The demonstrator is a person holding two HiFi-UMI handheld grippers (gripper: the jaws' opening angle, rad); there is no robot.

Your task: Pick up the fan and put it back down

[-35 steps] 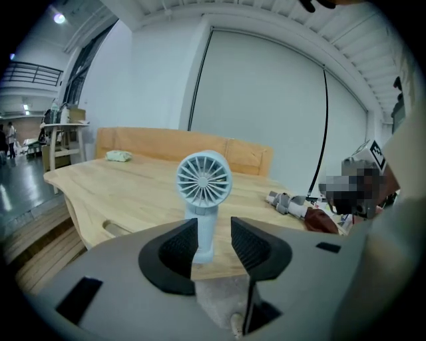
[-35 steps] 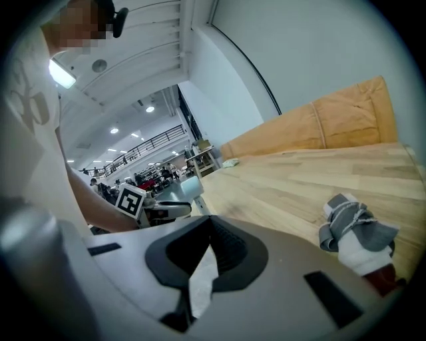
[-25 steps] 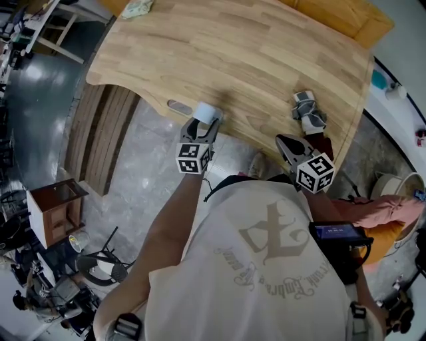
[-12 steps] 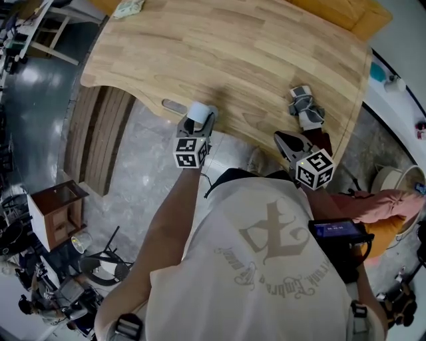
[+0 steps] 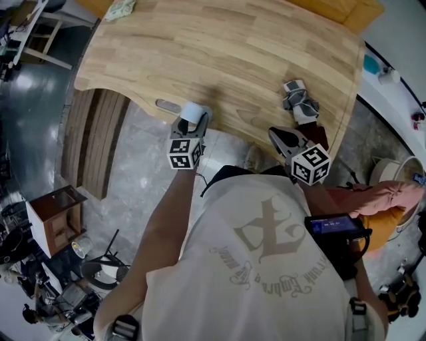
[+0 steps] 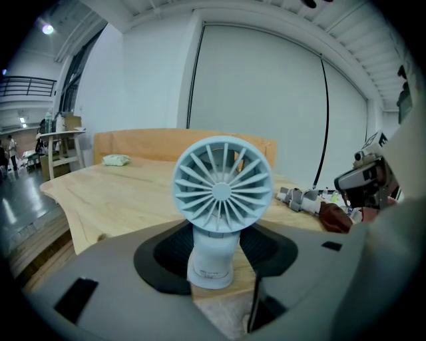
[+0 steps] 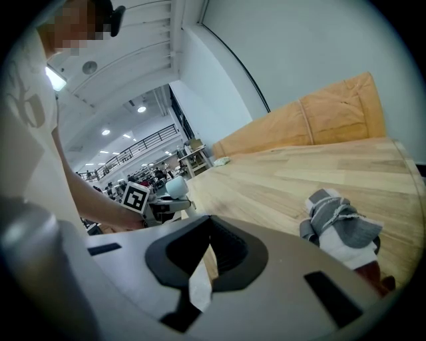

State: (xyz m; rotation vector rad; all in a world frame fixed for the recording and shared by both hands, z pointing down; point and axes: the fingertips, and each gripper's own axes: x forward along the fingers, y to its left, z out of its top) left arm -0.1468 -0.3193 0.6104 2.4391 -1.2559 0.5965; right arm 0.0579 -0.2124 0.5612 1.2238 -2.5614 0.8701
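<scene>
A small pale-blue handheld fan (image 6: 221, 193) stands upright at the near edge of the wooden table (image 5: 233, 53), its round grille facing the left gripper view. My left gripper (image 6: 216, 246) has its jaws on either side of the fan's stem; they have just been closing, and a thin gap still shows on the right of the stem. In the head view the fan (image 5: 193, 111) shows just beyond the left gripper (image 5: 192, 123). My right gripper (image 5: 278, 136) hovers at the table's near right edge with its jaws together and nothing between them (image 7: 210, 230).
A grey and white cloth bundle (image 5: 298, 101) lies on the table just beyond the right gripper, with a dark red thing (image 5: 318, 136) beside it. A pale green cloth (image 5: 120, 8) lies at the far left corner. An orange bench runs behind the table.
The head view has drifted a little, so the table sits higher and further left in the picture. Both grippers keep their places at the table's edge.
</scene>
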